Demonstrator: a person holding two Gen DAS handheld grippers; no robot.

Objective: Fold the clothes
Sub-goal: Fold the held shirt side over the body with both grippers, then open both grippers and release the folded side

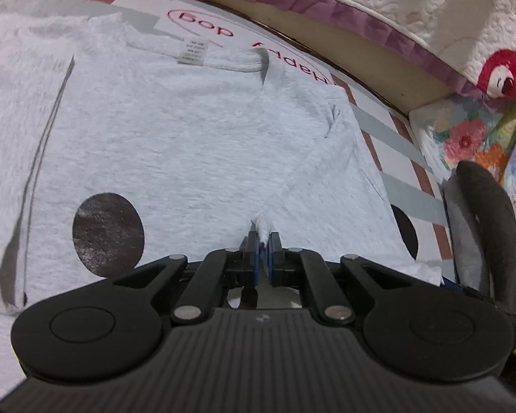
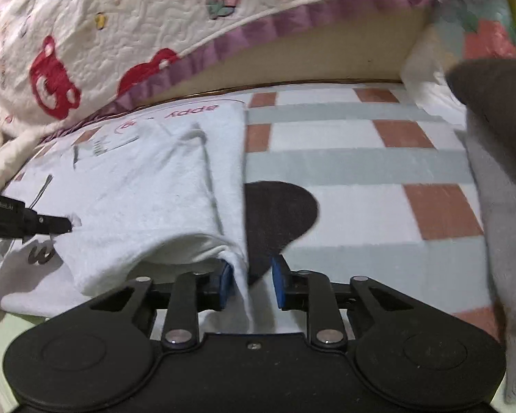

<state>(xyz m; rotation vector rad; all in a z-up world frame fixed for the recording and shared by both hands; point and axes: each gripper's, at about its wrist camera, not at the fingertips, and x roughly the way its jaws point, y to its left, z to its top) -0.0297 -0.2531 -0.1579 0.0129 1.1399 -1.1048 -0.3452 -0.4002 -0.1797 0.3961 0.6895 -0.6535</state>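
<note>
Left tongs [image 1: 263, 241] pinch shirt [image 1: 189, 137]; right tongs [image 2: 249, 280] gape around its edge.

pale grey t-shirt [image 1: 175, 130] | flat, collar far side | right edge folded over

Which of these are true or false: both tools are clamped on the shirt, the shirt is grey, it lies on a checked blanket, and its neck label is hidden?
1. Both tools are clamped on the shirt. False: the left tool pinches the grey T-shirt, but the right tool stands open around its edge.
2. The shirt is light grey. True.
3. It lies on a checked blanket. True.
4. Its neck label is hidden. False: it shows at the collar.
</note>
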